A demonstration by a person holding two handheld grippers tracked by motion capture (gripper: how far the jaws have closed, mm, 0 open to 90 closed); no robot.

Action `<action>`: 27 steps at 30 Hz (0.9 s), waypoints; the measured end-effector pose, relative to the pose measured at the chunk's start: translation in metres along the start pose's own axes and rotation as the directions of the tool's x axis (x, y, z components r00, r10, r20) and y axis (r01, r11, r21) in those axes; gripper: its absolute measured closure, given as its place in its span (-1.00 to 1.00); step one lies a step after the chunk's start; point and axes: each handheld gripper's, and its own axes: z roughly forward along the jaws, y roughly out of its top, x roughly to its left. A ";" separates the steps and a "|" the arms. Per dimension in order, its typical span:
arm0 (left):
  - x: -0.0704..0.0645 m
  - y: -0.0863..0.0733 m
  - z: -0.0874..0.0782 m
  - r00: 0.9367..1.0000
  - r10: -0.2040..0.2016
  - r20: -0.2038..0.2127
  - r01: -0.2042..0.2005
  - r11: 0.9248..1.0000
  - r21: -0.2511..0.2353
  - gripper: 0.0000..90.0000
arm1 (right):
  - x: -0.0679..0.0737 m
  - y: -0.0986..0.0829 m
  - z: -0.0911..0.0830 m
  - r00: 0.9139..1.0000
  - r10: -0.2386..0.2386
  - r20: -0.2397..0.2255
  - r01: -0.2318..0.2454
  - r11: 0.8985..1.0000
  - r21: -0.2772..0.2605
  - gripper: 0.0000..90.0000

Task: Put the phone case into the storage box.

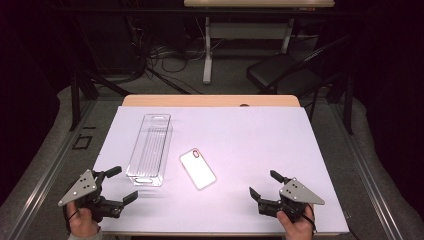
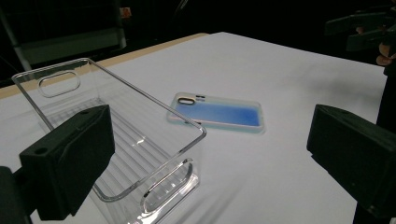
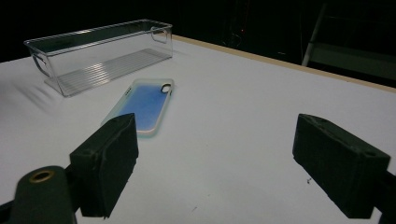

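1. Phone case point(image 1: 198, 168), translucent with a blue-tinted back and a camera cutout, lies flat on the white bench point(image 1: 260, 145), just beside the clear plastic bin point(image 1: 149, 149) and apart from it.
2. The bin, long, narrow and ribbed on its floor, stands empty with a handle slot at each end.
3. Left gripper point(image 1: 117, 184) hovers at the bench's near left corner, close to the bin's near end; its fingers point(image 2: 70, 161) are spread wide and hold nothing.
4. Right gripper point(image 1: 264, 184) waits at the near right, well apart from the case, fingers point(image 3: 106, 163) likewise wide and empty.
5. The case looks light and thin, likely flexible, with a smooth skin that may slip; lying flush on the bench, it offers little edge to catch.
6. Best hold is probably across the two long sides near the middle, or by tipping one edge up first; a hard pinch could bow the shell.
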 end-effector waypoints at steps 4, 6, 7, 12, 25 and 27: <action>0.001 0.000 0.001 1.000 -0.004 0.007 0.004 1.000 0.004 -0.97 | 0.000 0.000 0.000 1.000 -0.004 -0.003 0.004 1.000 -0.004 -0.69; 0.001 0.000 0.002 1.000 -0.008 0.004 0.008 1.000 0.008 -0.97 | 0.000 0.000 0.000 1.000 -0.003 0.001 0.003 1.000 -0.005 -0.69; 0.002 0.000 0.003 1.000 -0.008 0.007 0.008 1.000 0.008 -0.97 | 0.000 0.000 0.000 1.000 0.001 0.003 -0.001 1.000 0.002 -0.69; 0.004 0.001 0.005 1.000 -0.011 0.008 0.011 1.000 0.009 -0.97 | -0.002 -0.001 0.002 1.000 0.006 0.004 -0.006 1.000 0.013 -0.69; 0.007 0.008 0.002 0.999 -0.049 -0.007 0.049 0.999 0.005 -0.97 | -0.003 0.011 0.013 0.999 0.036 -0.033 -0.035 0.998 0.048 -0.83; 0.009 0.010 0.003 0.998 -0.057 -0.008 0.057 0.998 0.010 -0.97 | -0.003 0.012 0.014 0.999 0.039 -0.032 -0.037 0.998 0.049 -0.83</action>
